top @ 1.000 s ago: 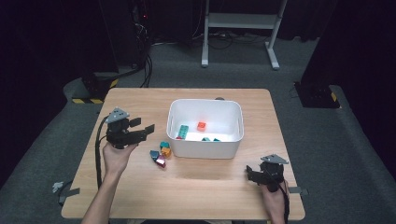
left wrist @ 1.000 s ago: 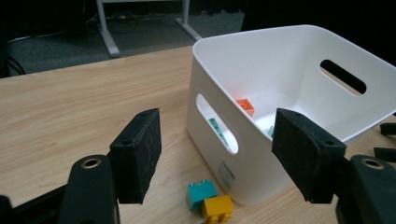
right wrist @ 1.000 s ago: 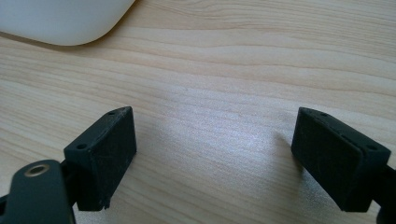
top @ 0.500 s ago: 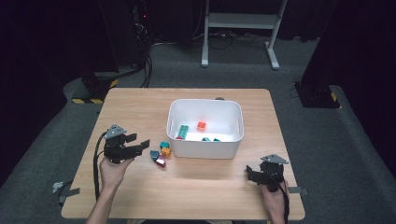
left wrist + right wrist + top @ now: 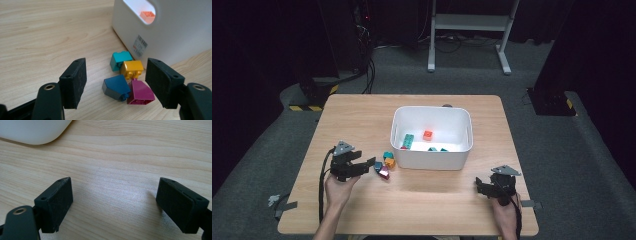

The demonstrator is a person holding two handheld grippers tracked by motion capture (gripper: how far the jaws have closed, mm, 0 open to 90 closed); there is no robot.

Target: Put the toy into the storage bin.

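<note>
You are bringing your left tool in with its jaws parted and gripping nothing, toward four small plastic bricks bunched on the pale wooden worktop just off the near left corner of the white plastic bin: a teal brick farthest from you, a yellow studded brick touching it, then a dark blue sloped brick and a magenta sloped brick lying against each other nearest the jaws. The risk is in that crowding: closing here is likely catching two bricks at once, or a pad is nudging a neighbour and scattering the group toward the bin wall. The sloped faces are also likely to squirt out sideways if the pads are pressing on the slant rather than on flat sides. Your right tool is resting near the right near edge of the worktop, jaws wide and empty. Compared with a second ago, your left hand is sitting lower and nearer the bricks, while the right one is staying put.
</note>
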